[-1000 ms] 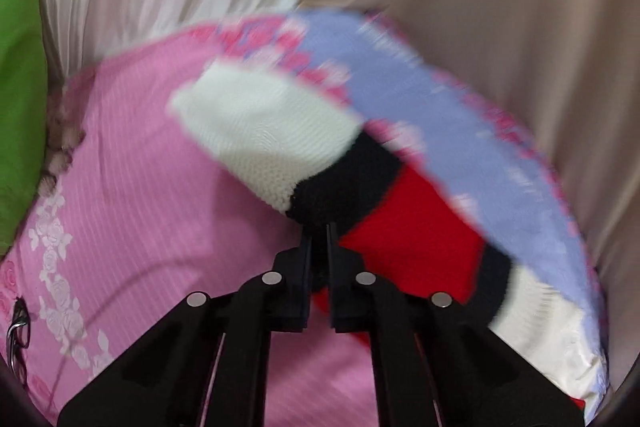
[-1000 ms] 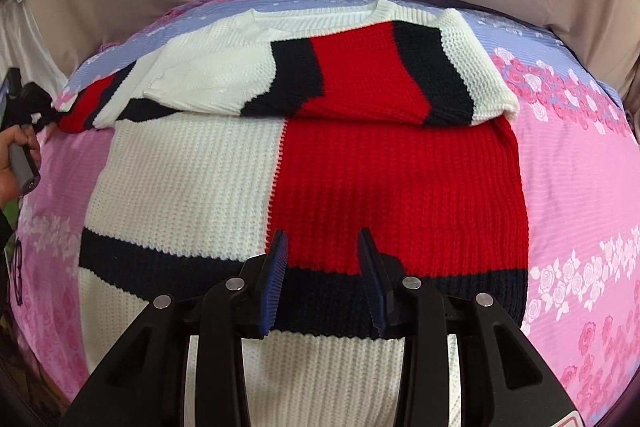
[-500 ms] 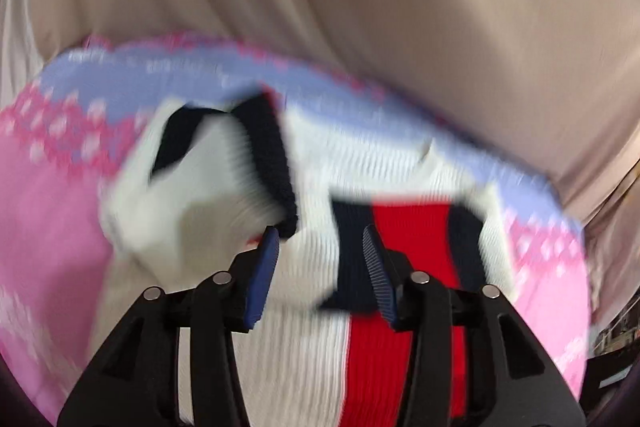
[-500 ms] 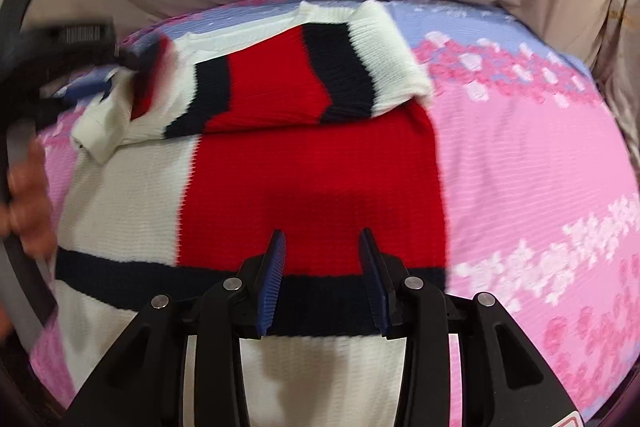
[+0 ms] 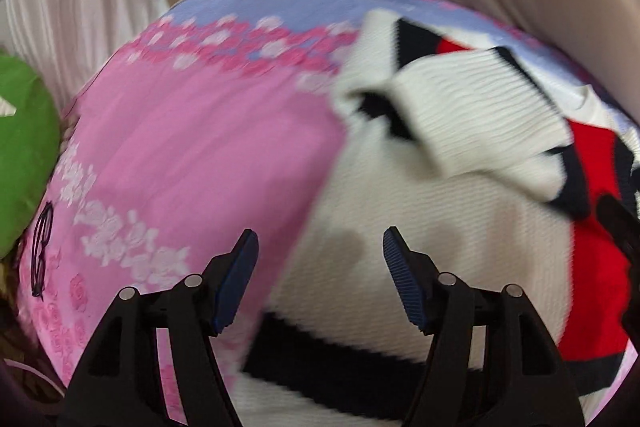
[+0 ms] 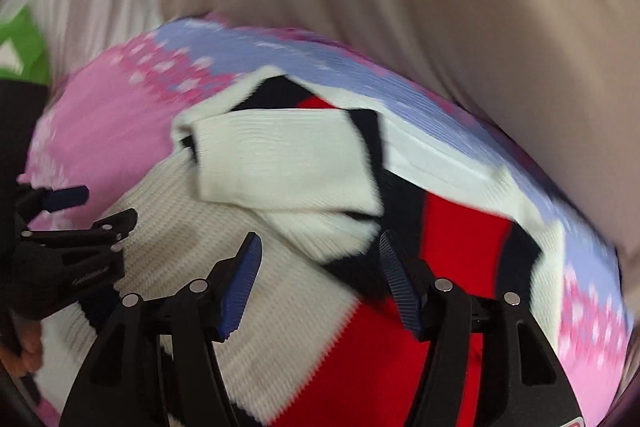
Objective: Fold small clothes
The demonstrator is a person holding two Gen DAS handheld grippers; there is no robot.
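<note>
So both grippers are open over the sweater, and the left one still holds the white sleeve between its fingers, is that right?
Not quite. The left gripper holds nothing: the left wrist view shows its fingers apart and empty, while the white sleeve lies folded across the sweater. The right gripper is open too.

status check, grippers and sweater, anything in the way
Left gripper open, empty, over the sweater's edge. Right gripper open, empty. Sleeve folded across the chest, on the pink bedsheet. Nothing blocking.

Ribbed knit sweater on smooth printed cloth bedsheet.
</note>
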